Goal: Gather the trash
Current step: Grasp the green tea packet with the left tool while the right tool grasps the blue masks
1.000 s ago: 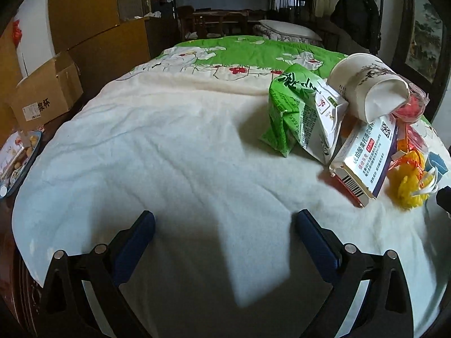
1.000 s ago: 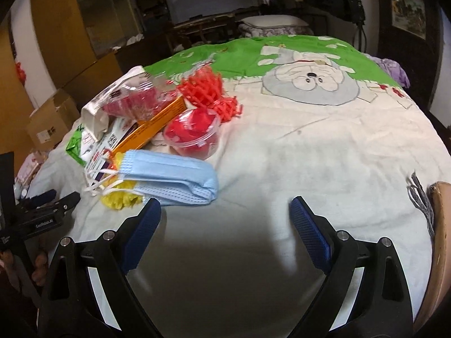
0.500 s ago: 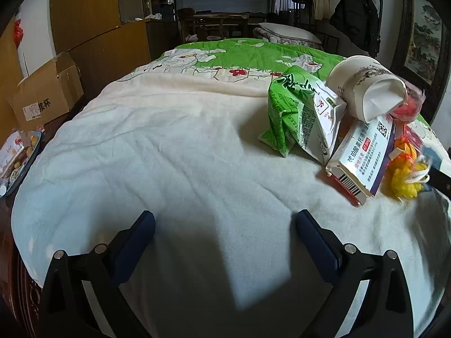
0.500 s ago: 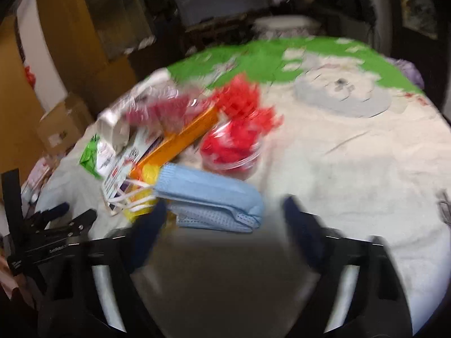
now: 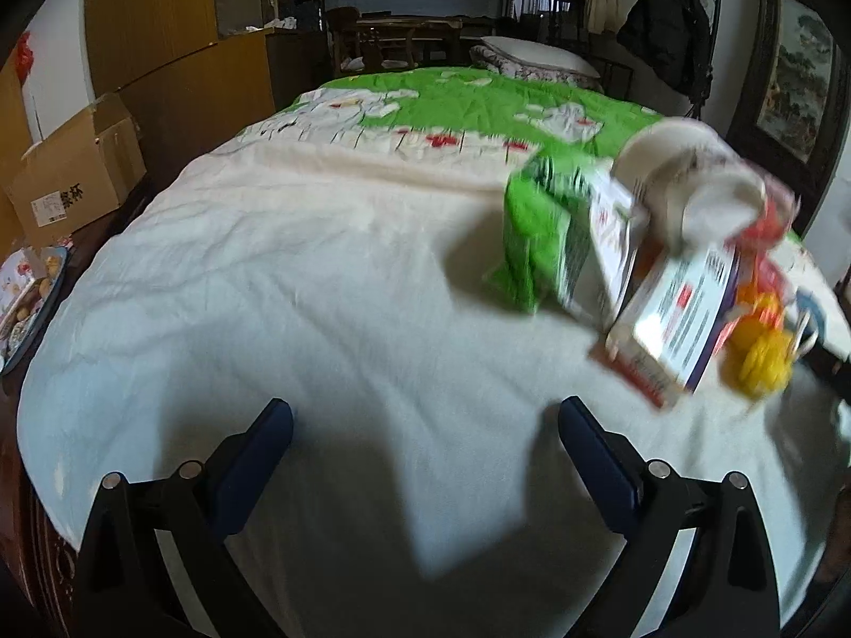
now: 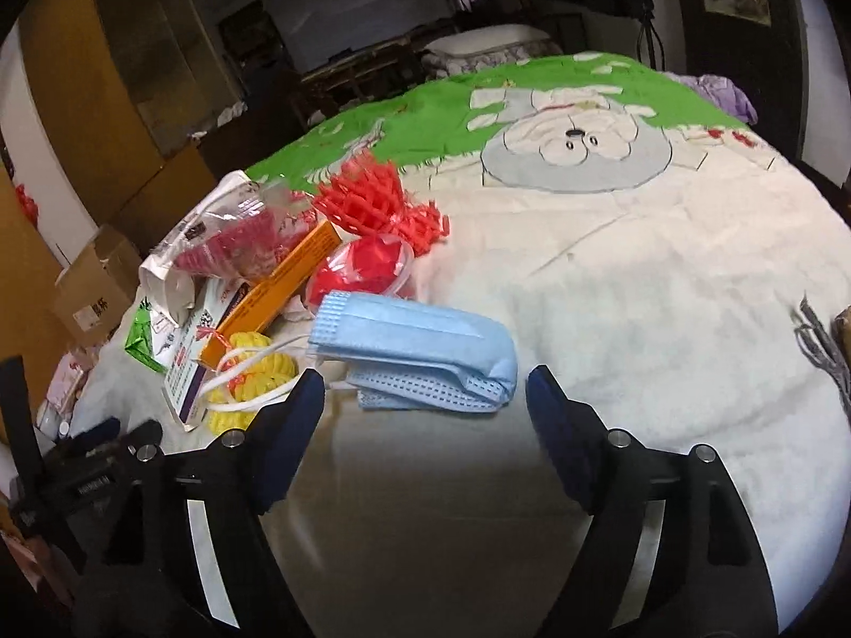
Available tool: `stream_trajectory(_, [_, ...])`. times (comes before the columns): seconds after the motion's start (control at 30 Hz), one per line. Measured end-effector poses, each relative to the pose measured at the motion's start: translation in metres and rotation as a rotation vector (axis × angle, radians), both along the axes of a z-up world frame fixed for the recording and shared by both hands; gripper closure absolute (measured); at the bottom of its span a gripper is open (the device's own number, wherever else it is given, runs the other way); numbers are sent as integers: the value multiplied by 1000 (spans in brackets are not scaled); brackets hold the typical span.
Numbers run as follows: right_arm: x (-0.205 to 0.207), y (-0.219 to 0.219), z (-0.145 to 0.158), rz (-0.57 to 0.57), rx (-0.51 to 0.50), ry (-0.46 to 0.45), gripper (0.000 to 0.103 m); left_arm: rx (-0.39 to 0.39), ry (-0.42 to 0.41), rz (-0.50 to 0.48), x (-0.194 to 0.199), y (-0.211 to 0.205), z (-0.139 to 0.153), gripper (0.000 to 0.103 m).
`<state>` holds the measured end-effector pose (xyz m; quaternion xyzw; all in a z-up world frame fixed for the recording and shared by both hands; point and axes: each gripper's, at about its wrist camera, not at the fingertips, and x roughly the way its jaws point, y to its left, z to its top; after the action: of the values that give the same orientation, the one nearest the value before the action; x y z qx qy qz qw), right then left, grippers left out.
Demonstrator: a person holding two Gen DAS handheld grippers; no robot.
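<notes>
A heap of trash lies on the white blanket [image 5: 298,276]. In the left wrist view it is at the right: a green carton [image 5: 532,234], a tipped white paper cup [image 5: 686,186], a white printed box [image 5: 681,308] and a yellow net ball [image 5: 760,361]. My left gripper [image 5: 425,420] is open over bare blanket, well short of the heap. In the right wrist view, folded blue face masks [image 6: 420,340] lie in front of a red plastic cup [image 6: 367,266], red netting [image 6: 372,196] and an orange box [image 6: 282,282]. My right gripper [image 6: 425,385] is opening, with the masks' near edge between its tips, untouched.
A cardboard box [image 5: 69,181] stands on the floor to the left of the bed, with a plate of food [image 5: 32,297] in front of it. A green patterned quilt [image 6: 532,85] covers the far half. A wooden edge [image 6: 843,329] shows at the right.
My right gripper has come closer to the blue masks, whose near edge now sits between its tips, and its jaws stand narrower than a second ago. The left gripper has kept its place.
</notes>
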<state>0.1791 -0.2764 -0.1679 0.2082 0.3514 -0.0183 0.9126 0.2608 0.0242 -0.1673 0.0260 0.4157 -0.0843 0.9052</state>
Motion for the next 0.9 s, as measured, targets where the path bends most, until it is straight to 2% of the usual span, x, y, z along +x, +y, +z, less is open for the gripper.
stream_trajectory(0.13, [2, -1, 0, 3, 15, -4, 24, -57, -38, -23, 20, -7, 25, 5])
stream_trajectory(0.27, [4, 1, -1, 11, 11, 0, 21, -37, -94, -91, 39, -37, 40, 5])
stream_trajectory(0.33, [6, 1, -1, 14, 15, 1, 20, 4, -97, -135, 49, -55, 38, 5])
stream_trajectory(0.4, [6, 1, -2, 16, 21, -1, 20, 55, -87, -138, 63, -68, 28, 5])
stream_trajectory(0.47, [5, 0, -2, 17, 27, -3, 19, 55, -53, -150, 74, -74, 15, 4])
stream_trajectory(0.57, [6, -1, -2, 19, 37, -6, 19, 5, -42, -159, 69, -69, 11, 5])
stream_trajectory(0.7, [5, -1, -2, 19, 40, -9, 19, 28, -62, -178, 52, -59, 11, 27])
stream_trajectory(0.83, [5, -2, -2, 19, 47, -10, 19, 54, -104, -189, 32, -49, 14, 28])
stream_trajectory(0.87, [5, -1, -2, 20, 47, -10, 19, 63, -115, -193, 30, -50, 15, 27])
stream_trajectory(0.9, [5, -1, -2, 22, 48, -10, 18, 75, -120, -189, 30, -52, 15, 19])
